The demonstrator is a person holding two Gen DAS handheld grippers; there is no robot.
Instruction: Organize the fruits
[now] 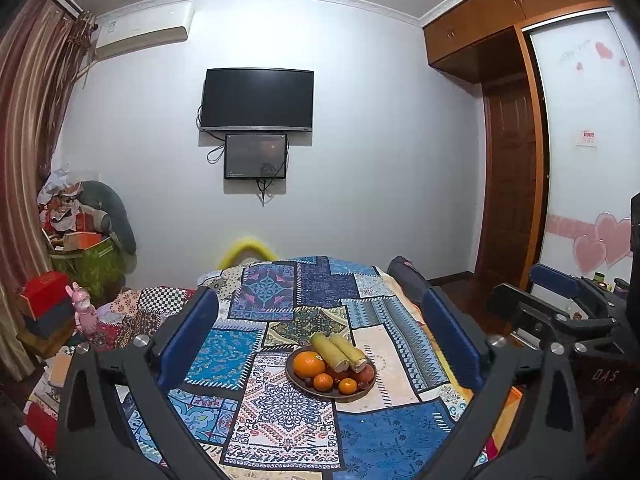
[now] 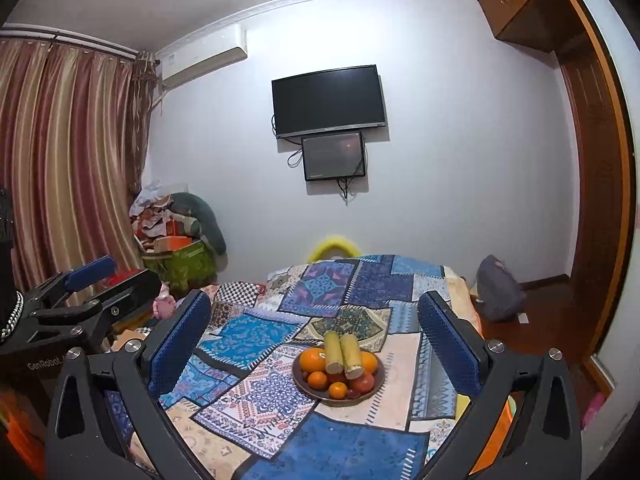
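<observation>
A brown plate (image 1: 306, 389) (image 2: 375, 394) stands on a patchwork cloth (image 1: 280, 412) (image 2: 352, 448) over a table. It holds two ears of corn (image 1: 338, 350) (image 2: 343, 354), a large orange (image 1: 309, 364) (image 2: 312, 360), small tangerines (image 1: 323, 382) (image 2: 338, 390), a red fruit (image 2: 363, 382) and dark grapes. My left gripper (image 1: 320, 332) is open and empty, held back from the plate. My right gripper (image 2: 316, 328) is open and empty, also short of it. The right gripper shows at the right of the left view (image 1: 560, 300).
A wall with a TV (image 1: 257, 99) and a small screen (image 1: 256, 156) lies behind the table. Boxes and clutter (image 1: 80, 240) stand at the left by a curtain (image 2: 72, 160). A wardrobe (image 1: 520, 140) stands at the right, with a grey bag (image 2: 498, 294) on the floor.
</observation>
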